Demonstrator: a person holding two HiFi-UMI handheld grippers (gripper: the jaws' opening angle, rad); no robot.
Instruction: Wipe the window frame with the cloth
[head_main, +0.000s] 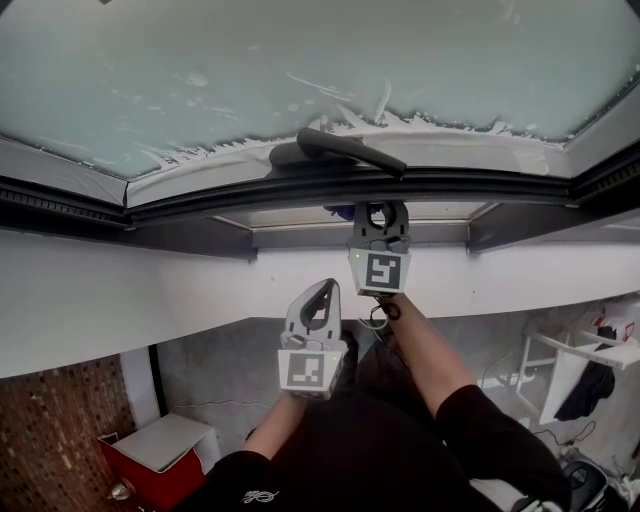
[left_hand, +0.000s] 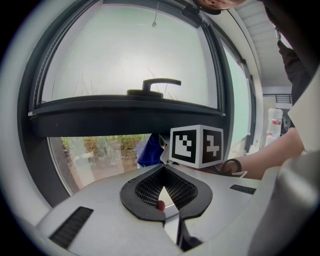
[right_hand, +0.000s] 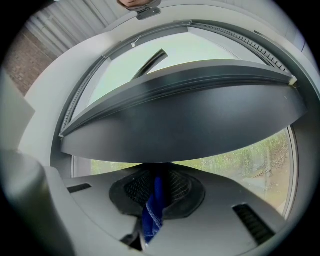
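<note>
One cloth (right_hand: 151, 216) lies lengthwise along the right tongs (right_hand: 158, 181).

Window frame (head_main: 300, 188): dark, run across the whole head view, with a frosted pane (head_main: 300, 70) held above it. A black handle (head_main: 350, 150) is mounted on the lower rail near mid-width, its lever laid along the rail. A blue cloth (head_main: 343, 211) is seen just under that rail at the middle; contact cannot be told.

Floor (head_main: 220, 370): grey. A red box (head_main: 150, 460) with a pale lid is set at the left edge beside a brick wall (head_main: 50, 430). A white rack (head_main: 580, 350) is stood at the right edge, with a dark garment (head_main: 590, 385) hung on it.
</note>
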